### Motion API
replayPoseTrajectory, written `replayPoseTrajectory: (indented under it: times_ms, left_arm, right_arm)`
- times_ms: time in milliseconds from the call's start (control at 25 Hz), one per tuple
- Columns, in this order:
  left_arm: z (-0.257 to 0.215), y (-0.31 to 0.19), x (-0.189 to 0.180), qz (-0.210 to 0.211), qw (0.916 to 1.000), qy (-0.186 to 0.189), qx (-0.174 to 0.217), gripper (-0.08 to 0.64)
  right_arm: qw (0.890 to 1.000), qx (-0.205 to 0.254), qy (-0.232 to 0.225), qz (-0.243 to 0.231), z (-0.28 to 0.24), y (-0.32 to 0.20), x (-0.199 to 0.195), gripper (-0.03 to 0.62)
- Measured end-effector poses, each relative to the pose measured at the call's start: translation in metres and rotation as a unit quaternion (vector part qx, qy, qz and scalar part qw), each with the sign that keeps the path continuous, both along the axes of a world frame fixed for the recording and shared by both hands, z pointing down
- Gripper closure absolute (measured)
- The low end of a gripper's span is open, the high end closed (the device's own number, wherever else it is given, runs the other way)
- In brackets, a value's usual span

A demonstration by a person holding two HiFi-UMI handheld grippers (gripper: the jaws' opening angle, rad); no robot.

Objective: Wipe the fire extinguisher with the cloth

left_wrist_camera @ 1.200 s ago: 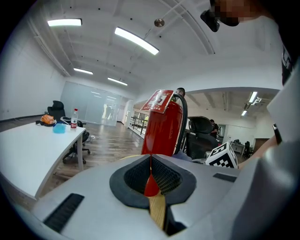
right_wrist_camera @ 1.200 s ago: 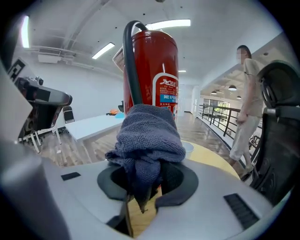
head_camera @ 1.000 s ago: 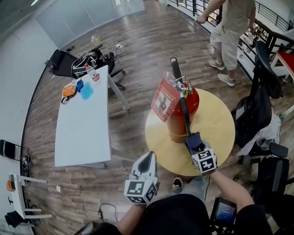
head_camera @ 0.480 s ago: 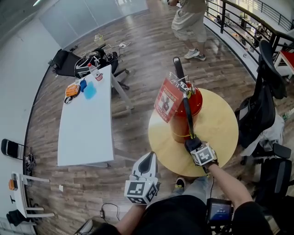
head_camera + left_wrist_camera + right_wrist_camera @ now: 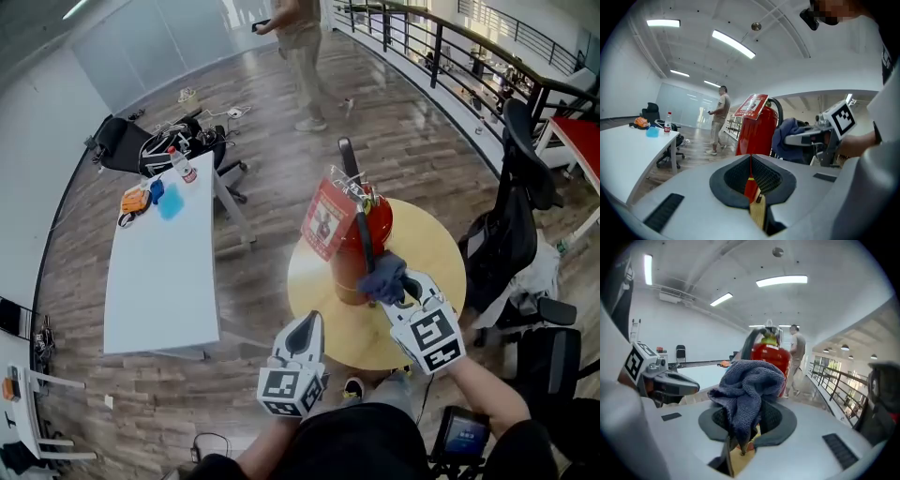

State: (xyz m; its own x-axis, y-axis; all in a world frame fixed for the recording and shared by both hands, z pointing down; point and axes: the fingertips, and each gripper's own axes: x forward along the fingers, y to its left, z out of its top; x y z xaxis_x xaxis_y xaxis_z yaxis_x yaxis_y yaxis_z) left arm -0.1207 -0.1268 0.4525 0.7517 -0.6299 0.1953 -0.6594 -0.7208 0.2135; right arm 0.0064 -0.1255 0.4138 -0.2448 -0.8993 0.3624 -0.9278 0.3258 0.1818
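Note:
A red fire extinguisher (image 5: 361, 246) with a black hose and a red tag stands on the round wooden table (image 5: 441, 262). My right gripper (image 5: 398, 289) is shut on a blue-grey cloth (image 5: 382, 277), held close to the extinguisher's near side; whether the cloth touches it I cannot tell. In the right gripper view the cloth (image 5: 747, 390) bunches out of the jaws with the extinguisher (image 5: 772, 363) just behind. My left gripper (image 5: 302, 330) hovers shut and empty at the table's near left edge, away from the extinguisher (image 5: 755, 133).
A long white table (image 5: 159, 262) at left carries a bottle, a blue cup and an orange item. A person (image 5: 302, 56) walks at the far end. Black chairs (image 5: 511, 216) stand right of the round table. A railing runs along the far right.
My right gripper has lifted from low on the extinguisher's hose side, bringing the cloth up in front of the body. The person in the background walked left. The left gripper stayed put.

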Motion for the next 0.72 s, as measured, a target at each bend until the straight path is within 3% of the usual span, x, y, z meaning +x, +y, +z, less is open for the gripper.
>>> replayPoseTrajectory:
  times_ms: [160, 280, 440, 600, 720]
  left_arm:
    - [-0.008, 0.003, 0.002, 0.004, 0.9999, 0.011, 0.006, 0.535]
    - [-0.01, 0.004, -0.004, -0.001, 0.9999, 0.014, 0.004, 0.535]
    - [-0.016, 0.003, -0.013, -0.014, 0.9996, 0.02, 0.013, 0.535]
    - [-0.015, -0.002, -0.023, -0.027, 0.9993, 0.022, 0.011, 0.535]
    - [-0.012, 0.0, -0.022, -0.027, 0.9994, 0.021, 0.007, 0.535]
  right_arm:
    - [0.998, 0.029, 0.044, -0.031, -0.052, 0.0, 0.001, 0.495]
    - [0.995, 0.06, 0.072, -0.028, -0.091, -0.009, 0.014, 0.495]
    - [0.995, 0.009, 0.09, -0.028, -0.088, -0.037, 0.045, 0.494]
    - [0.981, -0.049, 0.187, -0.013, -0.064, -0.042, 0.055, 0.494]
    - [0.981, -0.075, 0.173, -0.041, -0.042, -0.031, 0.035, 0.494]
